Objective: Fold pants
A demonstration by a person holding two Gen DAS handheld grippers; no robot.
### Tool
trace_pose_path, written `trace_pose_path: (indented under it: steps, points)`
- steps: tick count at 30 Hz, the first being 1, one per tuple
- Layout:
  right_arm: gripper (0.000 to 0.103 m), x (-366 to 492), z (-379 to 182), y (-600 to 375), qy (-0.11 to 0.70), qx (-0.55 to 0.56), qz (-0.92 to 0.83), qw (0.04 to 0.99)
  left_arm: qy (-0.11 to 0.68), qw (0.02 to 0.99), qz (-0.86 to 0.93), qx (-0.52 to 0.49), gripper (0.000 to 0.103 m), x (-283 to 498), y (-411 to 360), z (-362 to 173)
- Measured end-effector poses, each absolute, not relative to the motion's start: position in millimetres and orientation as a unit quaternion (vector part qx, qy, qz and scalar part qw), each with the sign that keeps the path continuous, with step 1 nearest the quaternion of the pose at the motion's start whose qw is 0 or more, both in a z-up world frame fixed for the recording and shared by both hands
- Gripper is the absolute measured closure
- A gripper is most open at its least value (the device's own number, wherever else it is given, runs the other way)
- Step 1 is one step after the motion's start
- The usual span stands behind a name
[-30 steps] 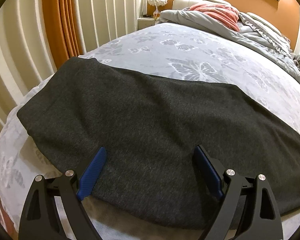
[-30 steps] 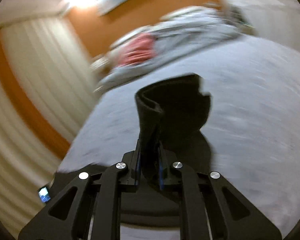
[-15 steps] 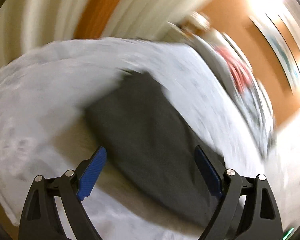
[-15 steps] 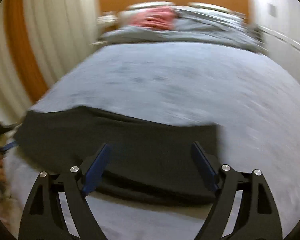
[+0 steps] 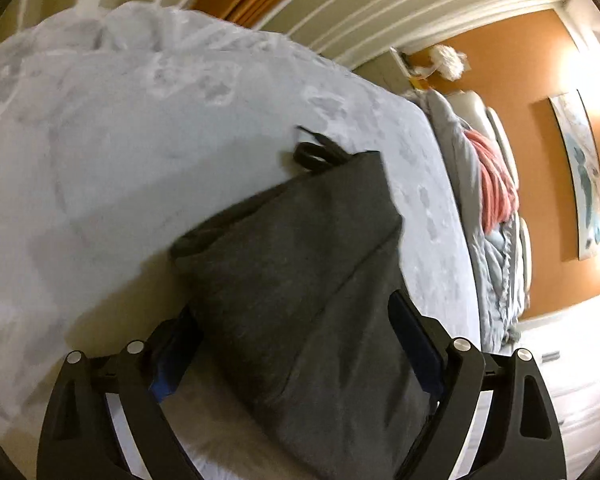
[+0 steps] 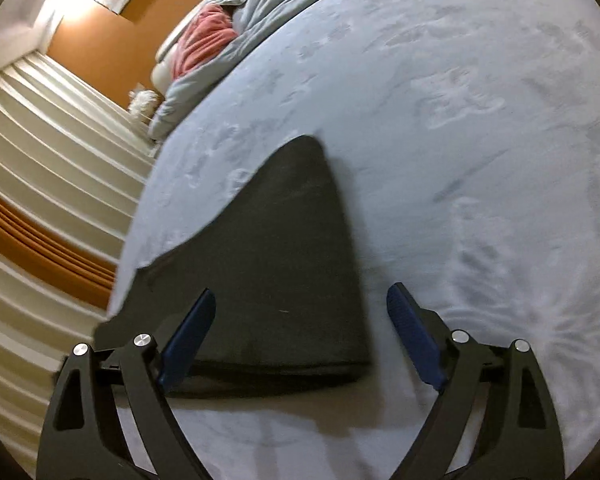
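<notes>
The dark grey pants (image 5: pixel 300 272) lie folded on the pale grey bed cover, with a drawstring loop (image 5: pixel 314 152) sticking out at the far end. My left gripper (image 5: pixel 292 340) is open, its blue-padded fingers on either side of the near end of the pants; the left pad is partly hidden behind the fabric. In the right wrist view the pants (image 6: pixel 268 264) lie flat as a folded stack. My right gripper (image 6: pixel 300 328) is open just above their near edge and holds nothing.
The bed cover (image 6: pixel 460 120) has a butterfly print. A crumpled grey duvet (image 6: pixel 268 4) and pink blanket (image 6: pixel 204 36) lie at the headboard. Cream and orange curtains (image 6: pixel 40 200) hang along the bed's side. A white lamp (image 5: pixel 448 62) stands on the nightstand.
My right gripper let go of the pants end it was holding and opened. Both grippers swung to the ends of the folded pants and rolled sideways.
</notes>
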State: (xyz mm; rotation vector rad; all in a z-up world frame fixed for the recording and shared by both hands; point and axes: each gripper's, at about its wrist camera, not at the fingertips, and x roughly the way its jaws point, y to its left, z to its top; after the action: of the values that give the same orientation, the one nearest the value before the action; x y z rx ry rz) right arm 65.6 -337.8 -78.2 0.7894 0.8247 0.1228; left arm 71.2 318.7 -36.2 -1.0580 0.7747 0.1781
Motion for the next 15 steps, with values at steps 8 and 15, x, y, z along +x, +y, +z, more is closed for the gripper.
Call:
trace_pose_path:
  steps: [8,15]
  points:
    - [0.093,48.5,-24.4,-356.9,0.358,0.348,0.091,0.862,0.345,0.769,-0.009,-0.538,0.088,54.8,325.7,-33.2]
    - [0.084,16.3,-60.1,-404.1,0.482,0.282,-0.005,0.830,0.430,0.761,-0.020,-0.486,0.087,48.8,271.9,-45.7]
